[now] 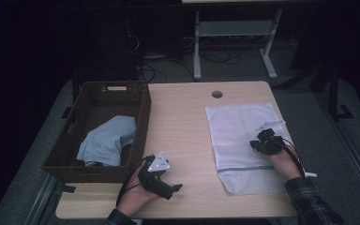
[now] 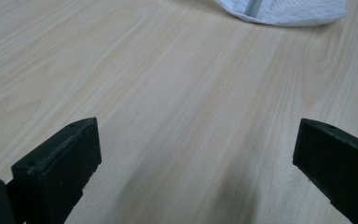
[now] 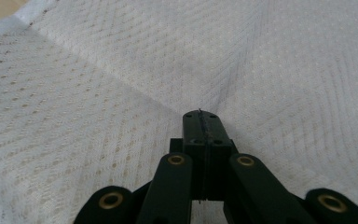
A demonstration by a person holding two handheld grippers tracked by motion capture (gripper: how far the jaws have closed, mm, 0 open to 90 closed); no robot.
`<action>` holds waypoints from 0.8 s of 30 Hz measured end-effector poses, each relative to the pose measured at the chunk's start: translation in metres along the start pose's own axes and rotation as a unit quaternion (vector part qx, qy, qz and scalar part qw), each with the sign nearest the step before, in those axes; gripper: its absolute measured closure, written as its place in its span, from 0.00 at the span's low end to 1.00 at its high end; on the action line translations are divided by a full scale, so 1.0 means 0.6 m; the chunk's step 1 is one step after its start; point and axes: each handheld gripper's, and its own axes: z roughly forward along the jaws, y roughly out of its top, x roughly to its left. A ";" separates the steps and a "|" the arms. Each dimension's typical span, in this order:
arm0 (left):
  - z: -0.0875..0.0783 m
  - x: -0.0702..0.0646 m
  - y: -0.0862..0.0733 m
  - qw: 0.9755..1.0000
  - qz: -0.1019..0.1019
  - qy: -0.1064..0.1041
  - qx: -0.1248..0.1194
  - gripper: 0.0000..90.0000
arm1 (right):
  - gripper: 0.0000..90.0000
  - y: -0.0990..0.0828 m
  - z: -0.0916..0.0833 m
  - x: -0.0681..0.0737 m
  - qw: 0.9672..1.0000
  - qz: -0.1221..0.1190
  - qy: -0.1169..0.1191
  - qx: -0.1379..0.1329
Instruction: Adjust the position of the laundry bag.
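High view: right gripper (image 1: 266,139) pressed together on white mesh bag (image 1: 243,140) at table (image 1: 187,126) right, near the edge; could drag the bag off, basket (image 1: 98,129) well apart. Left gripper view: left gripper (image 2: 196,158) spread over bare wood, roomy. Right gripper view: pinching mesh; could slip.

I count one white mesh bag (image 1: 243,140) lying flat on my desk (image 1: 183,122). One brown woven basket (image 1: 98,93) sits at the desk's left edge, with one pale blue cloth (image 1: 107,140) in it. I have two tools: the left tool (image 1: 176,187) and the right tool (image 1: 258,138). The desk top has one round hole (image 1: 217,94) near its far edge.
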 end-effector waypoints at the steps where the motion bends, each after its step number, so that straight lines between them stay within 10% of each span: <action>1: 0.000 0.000 0.000 1.000 0.000 0.000 -0.001 0.01 | 0.99 0.002 0.001 0.003 1.000 -0.003 0.000 0.001; 24: -0.003 0.001 -0.003 1.000 -0.001 0.006 0.009 0.01 | 0.99 0.046 0.035 0.054 1.000 -0.023 0.018 -0.005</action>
